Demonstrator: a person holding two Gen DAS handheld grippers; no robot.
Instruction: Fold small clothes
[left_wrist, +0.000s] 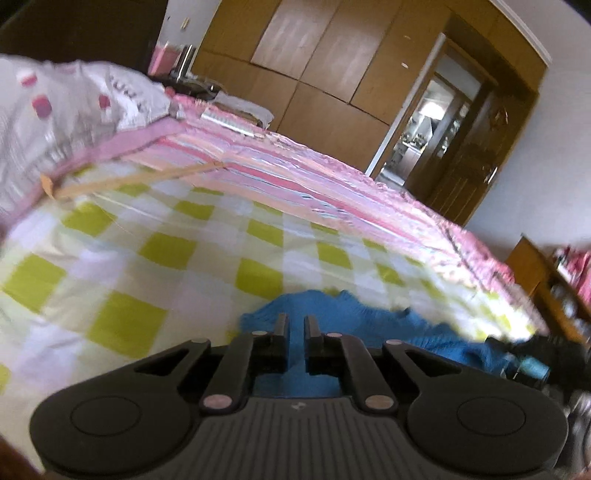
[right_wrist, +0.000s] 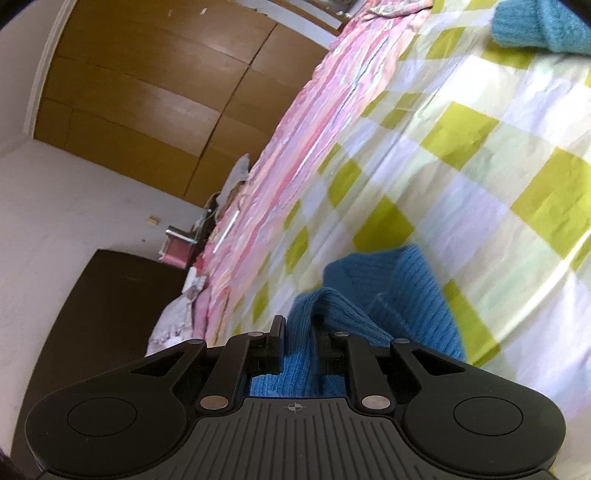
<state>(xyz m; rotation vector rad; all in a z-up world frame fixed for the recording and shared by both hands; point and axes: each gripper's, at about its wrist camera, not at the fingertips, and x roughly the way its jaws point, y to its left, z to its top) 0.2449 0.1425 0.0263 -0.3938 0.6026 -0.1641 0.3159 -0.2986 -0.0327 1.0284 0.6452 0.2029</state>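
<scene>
A big bed fills both views. It is covered by a sheet with green, white and pale squares (left_wrist: 177, 251), and a pink striped blanket (left_wrist: 295, 166) lies along the far side of it. Behind the bed stands a tall brown wooden wardrobe (left_wrist: 325, 74) with flat doors. Next to it, in the left view, a dark brown door (left_wrist: 469, 162) stands open. At the left end of the bed sits a puffy white quilt with pink spots (left_wrist: 55, 107).

The blue knitted sweater (right_wrist: 391, 288) is the small piece of clothing here. It lies on the checked sheet near the close edge of the bed. In the right view, 1 bunched-up fold of it rises off the sheet and goes into the right black gripper (right_wrist: 299, 328). The 2 fingers are clenched on that fold, and the blue knit fills the gap between them. Another bit of blue knit shows at the top right corner of that view.

In the left view the sweater spreads out under and past the left black gripper (left_wrist: 295, 325). Its 2 fingers are close together with a thin gap. The picture is blurry, so I cannot tell if they pinch the knit.
</scene>
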